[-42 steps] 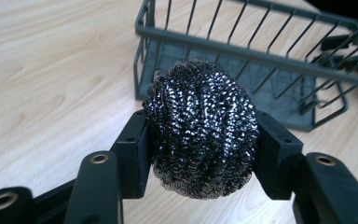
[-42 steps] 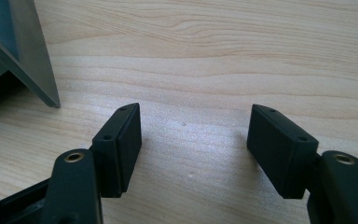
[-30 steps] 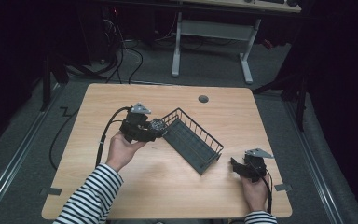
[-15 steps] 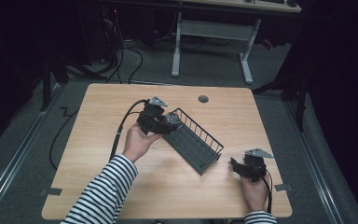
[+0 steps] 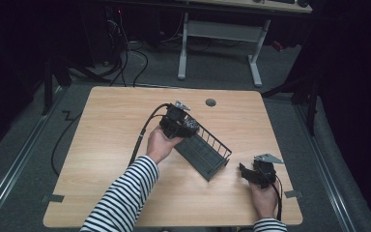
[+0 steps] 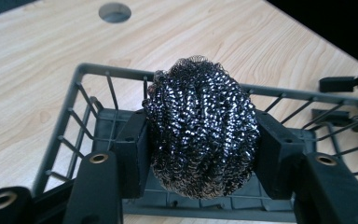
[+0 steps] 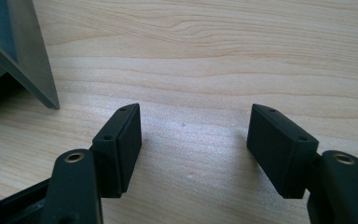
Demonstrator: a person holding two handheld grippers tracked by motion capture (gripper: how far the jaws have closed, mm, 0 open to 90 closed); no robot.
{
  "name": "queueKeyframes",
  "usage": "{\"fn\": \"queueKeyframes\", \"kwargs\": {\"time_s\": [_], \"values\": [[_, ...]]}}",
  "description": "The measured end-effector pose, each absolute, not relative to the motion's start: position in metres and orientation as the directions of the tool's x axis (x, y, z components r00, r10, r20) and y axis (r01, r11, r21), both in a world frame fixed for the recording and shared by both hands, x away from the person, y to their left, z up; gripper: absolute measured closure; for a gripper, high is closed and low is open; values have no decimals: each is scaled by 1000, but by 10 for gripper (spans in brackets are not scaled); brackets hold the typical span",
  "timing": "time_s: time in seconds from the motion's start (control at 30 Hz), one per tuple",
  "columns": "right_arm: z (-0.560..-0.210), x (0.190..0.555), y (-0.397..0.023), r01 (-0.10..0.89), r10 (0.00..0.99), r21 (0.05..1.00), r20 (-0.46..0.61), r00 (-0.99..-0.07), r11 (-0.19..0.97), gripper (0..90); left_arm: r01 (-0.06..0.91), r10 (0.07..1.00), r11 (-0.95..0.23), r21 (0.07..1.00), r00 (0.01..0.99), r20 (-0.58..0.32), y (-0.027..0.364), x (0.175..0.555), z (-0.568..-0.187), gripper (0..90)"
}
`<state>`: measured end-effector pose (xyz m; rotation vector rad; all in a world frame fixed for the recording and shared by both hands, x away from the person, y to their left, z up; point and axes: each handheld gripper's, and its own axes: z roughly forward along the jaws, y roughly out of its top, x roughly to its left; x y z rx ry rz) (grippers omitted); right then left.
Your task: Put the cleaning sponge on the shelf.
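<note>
- Steel scourer (image 6: 200,128) — a springy ball of coiled metal wire, clamped between the two pads of the left gripper (image 6: 200,154); it hangs just above the near end of the basket (image 6: 93,74), over the basket's floor and not yet resting on it.
- Left gripper, seen in the high view (image 5: 186,126) at the basket's (image 5: 221,145) end farthest from the person: its jaws press the ball from both sides. Risk — the wire mesh can snag on a pad edge, so that on release the scourer may cling to one jaw and be lifted out again.
- Basket: a dark wire tray with thin side bars, lying askew on the table (image 5: 116,125). Risk — a jaw could catch a bar or the rim on the way down or out, and the light basket would then slide or tip.
- Further risk: released from too high, the springy ball may bounce or roll toward the basket's low far wall and over it.
- Right gripper (image 7: 193,149): jaws wide apart with nothing between them, resting on the table just off the basket's corner (image 7: 32,70) nearest the person; in the high view (image 5: 251,173) it does not steady the basket, so any knock from the left side goes unchecked.
- Grommet hole (image 5: 210,102): in the table beyond the basket, well apart from it — no hazard judged here.
</note>
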<state>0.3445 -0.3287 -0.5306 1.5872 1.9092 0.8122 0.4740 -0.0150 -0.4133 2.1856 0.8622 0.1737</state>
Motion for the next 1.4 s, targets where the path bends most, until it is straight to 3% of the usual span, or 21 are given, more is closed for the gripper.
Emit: {"fn": "queueKeyframes", "kwargs": {"time_s": [0.47,0.7,0.83,1.4], "values": [[-530,345,-329,671,984,730,-13,-176,130,354,510,634,-521,685,768,-91,-31,475,-430,422],[-530,345,-329,670,985,731,-9,-175,126,354,515,641,-519,682,762,-87,-33,474,-429,284],[-530,345,-330,673,985,730,-7,-174,124,355,509,644,-493,705,759,-97,-28,473,-422,256],[-530,345,-330,671,985,731,-8,-175,125,354,486,657,-424,764,746,-110,18,455,-390,262]]}}
